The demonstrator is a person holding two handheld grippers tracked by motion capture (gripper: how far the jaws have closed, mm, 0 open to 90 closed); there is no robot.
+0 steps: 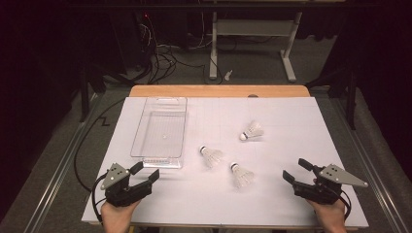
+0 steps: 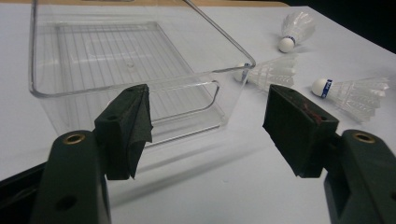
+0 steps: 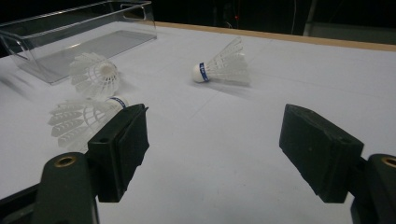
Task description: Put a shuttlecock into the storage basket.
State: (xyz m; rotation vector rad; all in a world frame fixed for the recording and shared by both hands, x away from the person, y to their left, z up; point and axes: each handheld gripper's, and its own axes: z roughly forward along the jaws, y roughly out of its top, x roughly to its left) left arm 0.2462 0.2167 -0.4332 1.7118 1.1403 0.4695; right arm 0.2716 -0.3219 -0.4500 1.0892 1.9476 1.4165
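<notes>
Three white shuttlecocks lie on the white table sheet: one far right of centre [image 1: 252,131] [image 2: 295,29] [image 3: 223,67], one in the middle [image 1: 211,155] [image 2: 270,72] [image 3: 95,74], one nearer me [image 1: 241,174] [image 2: 352,91] [image 3: 80,121]. A clear plastic bin [image 1: 160,132] [image 2: 126,60] [image 3: 70,32] stands empty at the left. My left gripper [image 1: 145,172] [image 2: 208,126] is open near the table's front left, just short of the bin's near wall. At the front right, my right gripper [image 1: 296,170] [image 3: 212,149] is open and holds nothing, right of the nearest shuttlecock.
The wooden table edge [image 1: 218,91] runs along the back. Beyond it, a desk frame [image 1: 252,29] and cables [image 1: 160,58] stand on the floor. Bare sheet lies between the two grippers and at the right side.
</notes>
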